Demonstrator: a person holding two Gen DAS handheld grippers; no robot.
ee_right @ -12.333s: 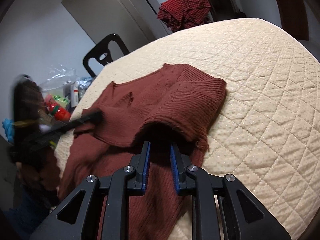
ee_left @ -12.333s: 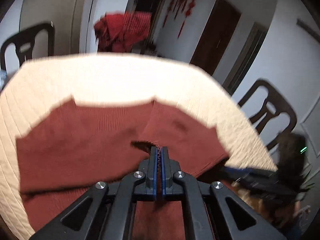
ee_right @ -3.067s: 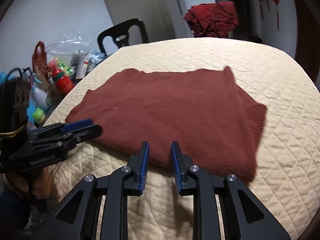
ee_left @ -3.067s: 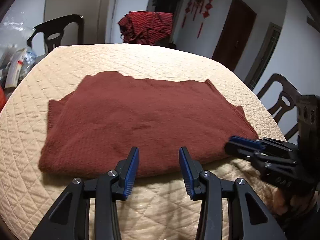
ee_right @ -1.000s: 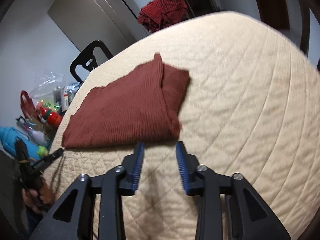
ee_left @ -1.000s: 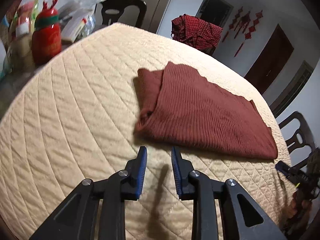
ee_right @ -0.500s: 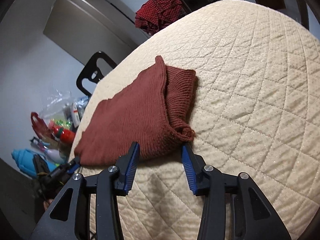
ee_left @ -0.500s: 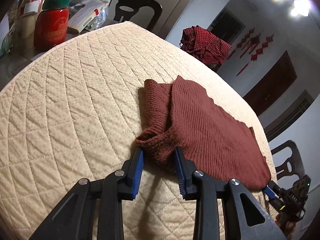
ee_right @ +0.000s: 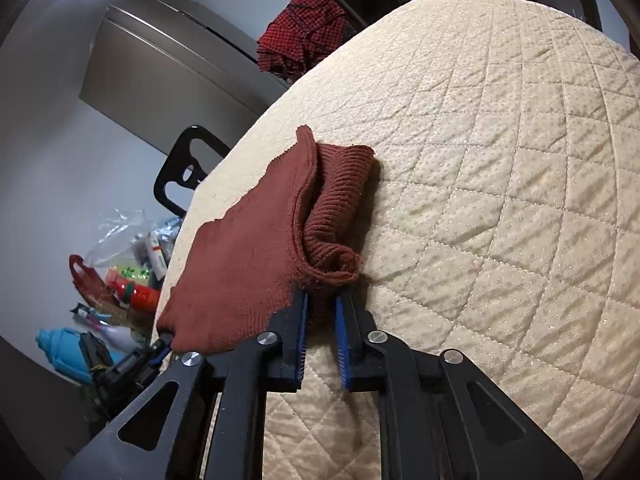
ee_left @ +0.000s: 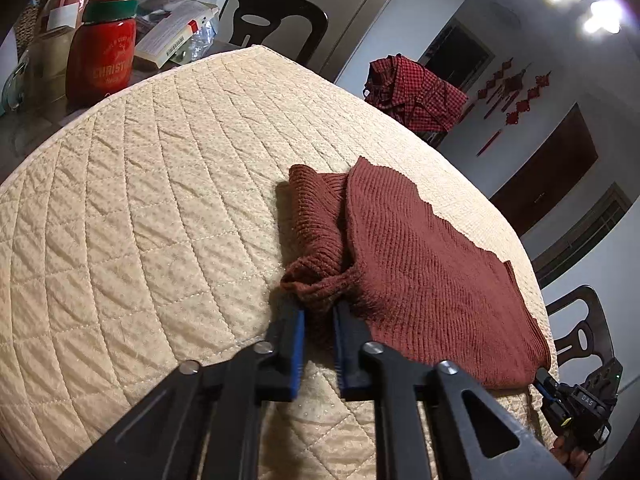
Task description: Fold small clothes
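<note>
Evidently the soft, limp knit sweater (ee_left: pixel 420 256), lying folded on the quilt (ee_left: pixel 140 220), is pinched at its two near corners by the left gripper (ee_left: pixel 319 312) and right gripper (ee_right: pixel 320 300), where the bunched layers are best held.

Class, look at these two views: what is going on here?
A person with two handheld grippers is folding a rust-brown knitted sweater on a quilted cream table cover. The left gripper has one near corner between its fingers, the right gripper the other. Neither corner is lifted yet.
</note>
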